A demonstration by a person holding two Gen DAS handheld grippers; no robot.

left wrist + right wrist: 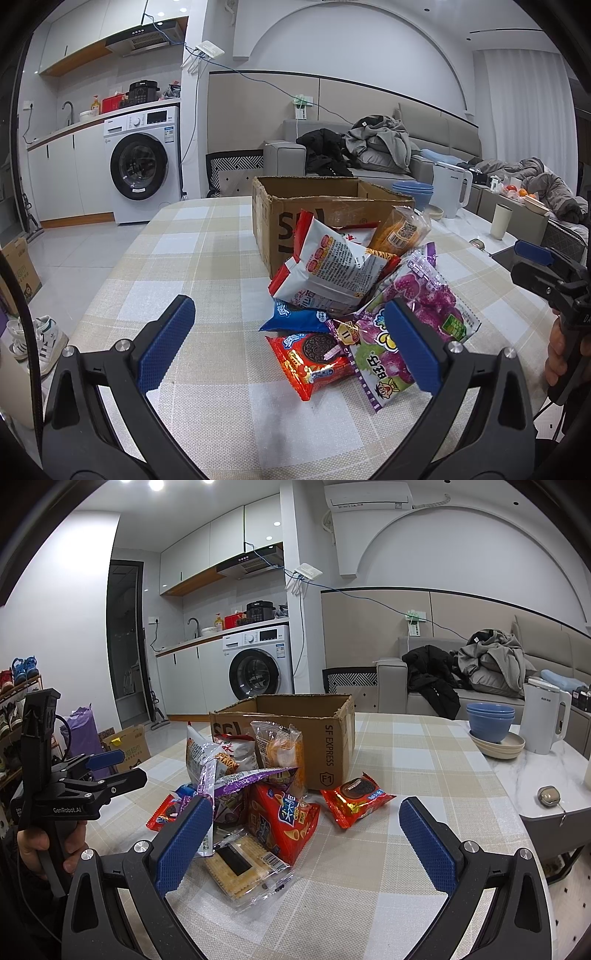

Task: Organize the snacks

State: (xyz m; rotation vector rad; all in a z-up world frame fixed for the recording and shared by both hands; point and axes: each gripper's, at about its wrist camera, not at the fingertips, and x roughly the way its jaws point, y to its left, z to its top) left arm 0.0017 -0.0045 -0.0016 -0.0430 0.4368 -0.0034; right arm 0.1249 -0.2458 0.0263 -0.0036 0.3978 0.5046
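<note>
Your snack pile (354, 295) lies on the checked counter (207, 258), heaped against the near side of the open cardboard box (295, 206), which stands at 12 o'clock from it. Only the right wrist view shows the clear cracker packet (243, 864) at the pile's 6 o'clock and the lone red cookie pack (356, 799) lying apart at 3 o'clock; only the left wrist view shows the blue cookie pack (295, 317) and the grape candy bag (417, 306) face on. Your left hand-held gripper (291, 347) hovers low at the pile's edge, fingers spread wide and empty. Your right hand-held gripper (306, 845) is likewise spread, with nothing between its fingers.
</note>
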